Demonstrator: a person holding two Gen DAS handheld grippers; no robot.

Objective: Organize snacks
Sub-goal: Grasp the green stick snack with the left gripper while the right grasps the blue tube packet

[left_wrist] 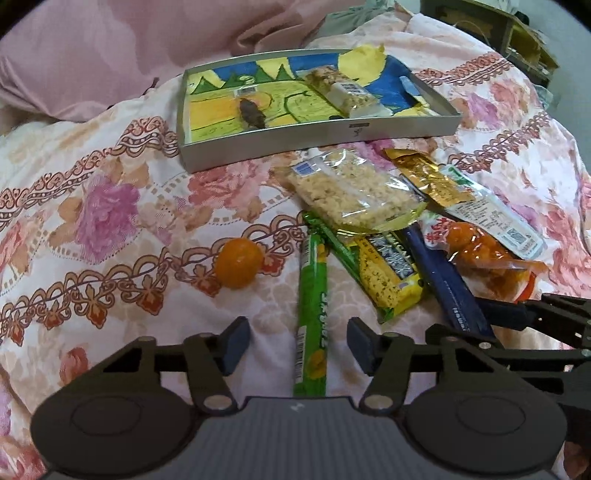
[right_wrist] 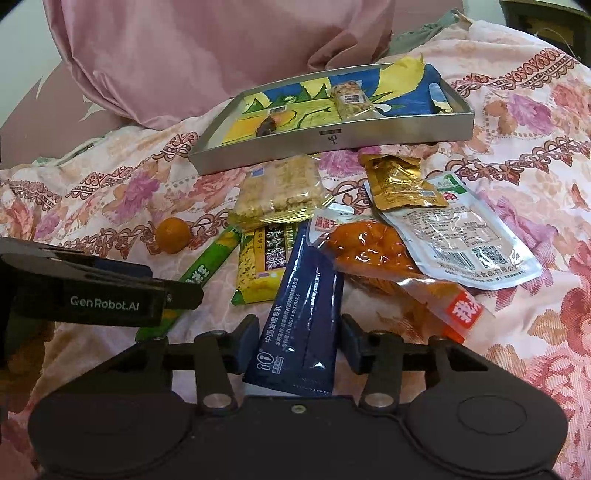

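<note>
A pile of snacks lies on a floral bedspread in front of a metal tray [left_wrist: 317,142] [right_wrist: 369,134]. My left gripper [left_wrist: 298,345] is open, its fingers either side of a long green stick packet [left_wrist: 312,295] [right_wrist: 207,266]. My right gripper [right_wrist: 300,341] is open, its fingers either side of a dark blue packet [right_wrist: 303,314] [left_wrist: 443,280]. The tray holds a cereal bar [left_wrist: 341,90] [right_wrist: 351,98] and a small dark snack [left_wrist: 253,112]. A small orange ball [left_wrist: 238,262] [right_wrist: 171,235] lies left of the pile.
The pile also has a clear rice-crisp pack [left_wrist: 351,188], a yellow bar [left_wrist: 388,273], a gold pouch [right_wrist: 399,181], a white pouch [right_wrist: 461,236] and an orange-ball bag [right_wrist: 373,251]. A pink pillow [right_wrist: 184,55] lies behind the tray. Dark furniture [left_wrist: 498,29] stands far right.
</note>
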